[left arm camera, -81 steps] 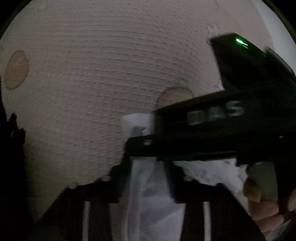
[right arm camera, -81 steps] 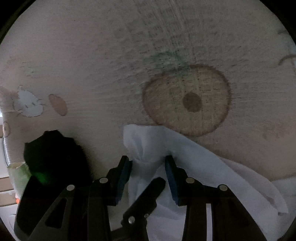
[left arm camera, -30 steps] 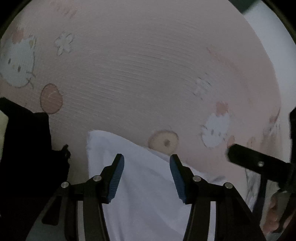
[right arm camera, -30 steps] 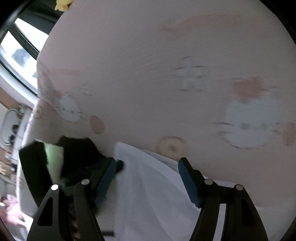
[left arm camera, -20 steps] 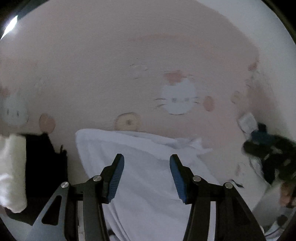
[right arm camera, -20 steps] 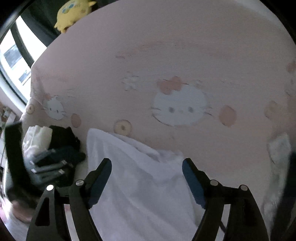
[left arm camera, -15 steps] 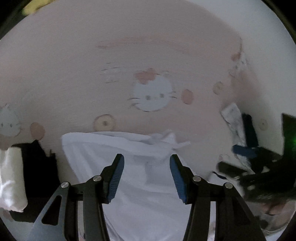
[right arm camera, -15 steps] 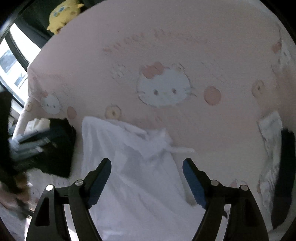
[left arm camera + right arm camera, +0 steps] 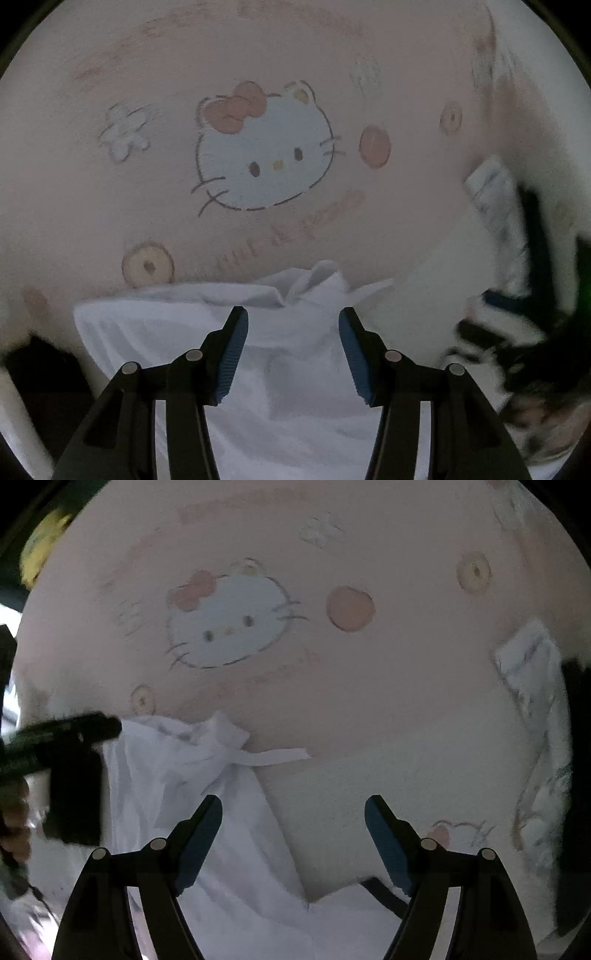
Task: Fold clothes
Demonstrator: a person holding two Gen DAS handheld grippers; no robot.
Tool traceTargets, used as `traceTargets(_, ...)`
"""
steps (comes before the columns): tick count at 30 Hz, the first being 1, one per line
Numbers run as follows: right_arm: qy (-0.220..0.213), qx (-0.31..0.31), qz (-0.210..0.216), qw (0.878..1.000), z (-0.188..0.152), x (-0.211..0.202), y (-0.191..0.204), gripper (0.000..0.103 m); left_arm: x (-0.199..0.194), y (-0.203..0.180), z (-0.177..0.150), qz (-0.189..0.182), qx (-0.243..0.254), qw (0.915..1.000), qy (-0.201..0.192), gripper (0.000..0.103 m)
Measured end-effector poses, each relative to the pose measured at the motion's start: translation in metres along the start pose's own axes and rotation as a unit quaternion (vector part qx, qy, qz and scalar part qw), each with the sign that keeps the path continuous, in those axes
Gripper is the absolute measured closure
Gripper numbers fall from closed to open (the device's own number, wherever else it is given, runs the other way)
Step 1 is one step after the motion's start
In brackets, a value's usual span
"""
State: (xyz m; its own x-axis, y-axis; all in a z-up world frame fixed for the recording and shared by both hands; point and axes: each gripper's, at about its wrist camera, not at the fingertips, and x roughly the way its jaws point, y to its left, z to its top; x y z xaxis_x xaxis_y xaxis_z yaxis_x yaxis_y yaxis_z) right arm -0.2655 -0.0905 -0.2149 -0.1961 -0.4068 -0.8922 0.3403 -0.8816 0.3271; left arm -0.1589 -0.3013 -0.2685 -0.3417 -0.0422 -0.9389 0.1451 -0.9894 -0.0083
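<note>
Left wrist view: a dark folded pile (image 9: 40,373) sits at the far left edge, and beside it the white garment (image 9: 295,369) lies spread on a pink bedspread (image 9: 74,192) printed with a cartoon cat face (image 9: 264,158), a flower and round dots. The left gripper (image 9: 291,354) hovers over the garment, its fingers partly apart with nothing pinched between them. At the right, a white patterned cloth (image 9: 495,199) lies by dark blurred shapes.

In the right wrist view, a yellow plush toy (image 9: 44,542) shows at the upper left beyond the bed. The garment (image 9: 166,775) lies left of centre, a tie strip trailing right. The right gripper (image 9: 293,845) has just been opening; its fingers stand wide, holding nothing, over bare bedspread (image 9: 406,701).
</note>
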Motion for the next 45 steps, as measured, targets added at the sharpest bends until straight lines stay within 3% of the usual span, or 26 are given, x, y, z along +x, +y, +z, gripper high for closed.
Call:
traceTargets(2, 0.006, 0.026, 0.022, 0.999, -0.005, 0.010, -0.009, 0.024, 0.011, -0.012, -0.007, 0.017, 0.041, 0.9990, -0.009, 0.055)
traceTargets(5, 0.023, 0.047, 0.054, 0.997, -0.013, 0.021, -0.019, 0.024, 0.032, -0.031, -0.014, 0.005, 0.097, 0.9952, -0.010, 0.055)
traceTargets(8, 0.005, 0.035, 0.043, 0.998, -0.022, 0.022, -0.011, 0.024, 0.049, -0.034, -0.022, 0.004, 0.125, 0.9922, -0.003, 0.055)
traceTargets(12, 0.008, -0.012, 0.052, 0.999, -0.027, 0.037, 0.010, 0.024, 0.066, -0.029, -0.024, -0.003, 0.121, 0.9923, 0.023, 0.055)
traceTargets(17, 0.020, -0.092, 0.007, 0.996, -0.037, 0.057, 0.038, 0.024, 0.080, -0.031, -0.026, -0.036, 0.102, 0.9923, 0.060, 0.055)
traceTargets(21, 0.030, -0.106, 0.009, 0.994, -0.045, 0.072, 0.042, 0.024, 0.094, -0.037, -0.026, -0.041, 0.095, 0.9917, 0.076, 0.055)
traceTargets(25, 0.063, -0.114, 0.002, 0.991, -0.053, 0.098, 0.038, 0.024, 0.103, -0.045, -0.022, -0.008, 0.114, 0.9908, 0.073, 0.055)
traceTargets(31, 0.050, -0.151, -0.009, 0.987, -0.057, 0.103, 0.046, 0.025, 0.110, -0.053, -0.015, 0.024, 0.132, 0.9884, 0.071, 0.055)
traceTargets(37, 0.021, -0.204, -0.039, 0.978, -0.062, 0.105, 0.056, 0.047, 0.122, -0.046, -0.008, 0.016, 0.098, 0.9926, 0.070, 0.055)
traceTargets(39, 0.007, -0.221, -0.055, 0.974, -0.065, 0.105, 0.060, 0.060, 0.124, -0.042, -0.006, 0.007, 0.084, 0.9945, 0.063, 0.063)
traceTargets(40, 0.003, -0.221, -0.054, 0.974, -0.066, 0.104, 0.061, 0.067, 0.122, -0.040, -0.003, -0.001, 0.076, 0.9956, 0.056, 0.076)
traceTargets(41, -0.001, -0.219, -0.051, 0.974, -0.067, 0.103, 0.061, 0.082, 0.119, -0.037, -0.001, -0.010, 0.068, 0.9965, 0.049, 0.080)
traceTargets(42, -0.003, -0.210, -0.053, 0.976, -0.067, 0.102, 0.061, 0.090, 0.117, -0.035, 0.002, -0.019, 0.059, 0.9972, 0.041, 0.081)
traceTargets(45, 0.001, -0.182, -0.049, 0.982, -0.064, 0.100, 0.056, 0.093, 0.107, -0.027, 0.014, -0.027, 0.048, 0.9984, 0.015, 0.085)
